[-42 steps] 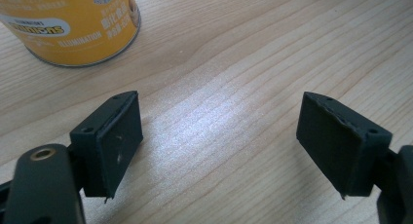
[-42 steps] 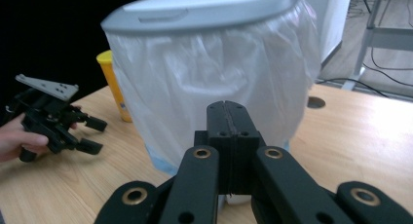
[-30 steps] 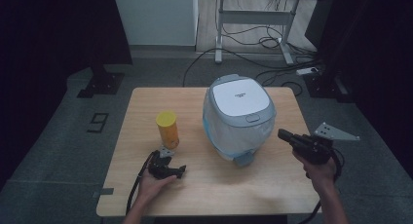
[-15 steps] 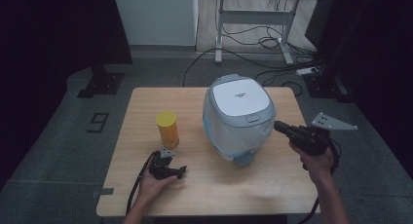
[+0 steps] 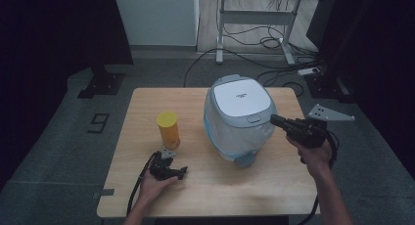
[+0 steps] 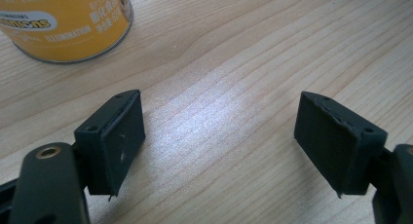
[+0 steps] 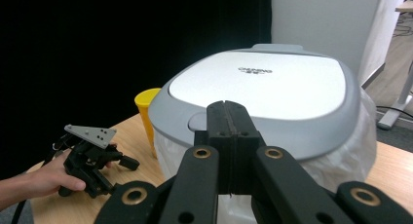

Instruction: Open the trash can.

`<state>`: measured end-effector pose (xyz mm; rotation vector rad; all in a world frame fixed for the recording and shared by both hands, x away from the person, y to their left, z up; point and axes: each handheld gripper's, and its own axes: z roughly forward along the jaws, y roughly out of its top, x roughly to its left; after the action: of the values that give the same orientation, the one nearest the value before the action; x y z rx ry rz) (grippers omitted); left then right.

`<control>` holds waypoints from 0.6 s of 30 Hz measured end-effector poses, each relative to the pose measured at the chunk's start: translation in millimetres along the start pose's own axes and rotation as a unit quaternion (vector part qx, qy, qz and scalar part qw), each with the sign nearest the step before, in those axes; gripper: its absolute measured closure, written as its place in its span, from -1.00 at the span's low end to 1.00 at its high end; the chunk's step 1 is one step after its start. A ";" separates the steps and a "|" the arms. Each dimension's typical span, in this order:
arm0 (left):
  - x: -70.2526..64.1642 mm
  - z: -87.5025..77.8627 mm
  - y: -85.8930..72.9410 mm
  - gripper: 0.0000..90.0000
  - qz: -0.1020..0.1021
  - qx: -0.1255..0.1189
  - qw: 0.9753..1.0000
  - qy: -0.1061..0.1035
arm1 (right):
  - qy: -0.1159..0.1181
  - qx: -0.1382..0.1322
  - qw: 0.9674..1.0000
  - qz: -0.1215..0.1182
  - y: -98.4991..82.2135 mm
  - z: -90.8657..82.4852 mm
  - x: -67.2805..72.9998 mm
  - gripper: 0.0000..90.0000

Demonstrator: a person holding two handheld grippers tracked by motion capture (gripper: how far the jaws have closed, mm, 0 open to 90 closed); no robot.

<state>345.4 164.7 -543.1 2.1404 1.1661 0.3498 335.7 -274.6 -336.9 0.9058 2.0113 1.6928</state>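
A: Fingers (image 6: 117, 141) of the left gripper (image 5: 169, 170) stood spread wide, released, nothing between them, only bare wood grain of the counter (image 5: 147, 107). Left hand (image 5: 152, 185) lay on the counter near its front left edge, gripper resting low there.

B: And the right?

A: Right gripper (image 5: 275, 120), fingers (image 7: 219, 136) clenched flat against each other, grasping nothing. Held up off the counter in the right hand (image 5: 313, 154), tips just beside the front right rim of the rice cooker (image 5: 240, 115); contact could not be told from any view.

B: Where did the cooker sit?

A: Right of centre on the counter. White lid shut, grey rim, a latch button (image 5: 253, 119) at the front of the lid, body wrapped in clear plastic film.

B: Anything else on the counter?

A: A yellow canister (image 5: 168, 129), upright, left of the cooker and apart from it. It stood just beyond the left gripper; its lower rim showed at the top left corner of the left gripper view, with printed lettering too cropped to read.
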 end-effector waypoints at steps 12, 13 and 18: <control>0.0 0.1 0.0 -0.58 0.002 0.000 1.000 0.000 | 0.012 0.011 1.000 0.000 1.3 19.7 -1.5 0.98; -0.1 0.2 -0.1 -0.58 0.003 0.000 1.000 0.001 | 0.014 0.013 1.000 0.000 0.8 22.6 -1.9 0.98; 0.0 0.1 -0.2 -0.58 0.004 0.000 1.000 0.001 | 0.021 0.016 1.000 0.005 -0.9 29.0 -3.2 0.98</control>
<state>345.3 164.7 -543.3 2.1444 1.1590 0.3549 356.3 -255.4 -344.5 0.9008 2.0686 1.7036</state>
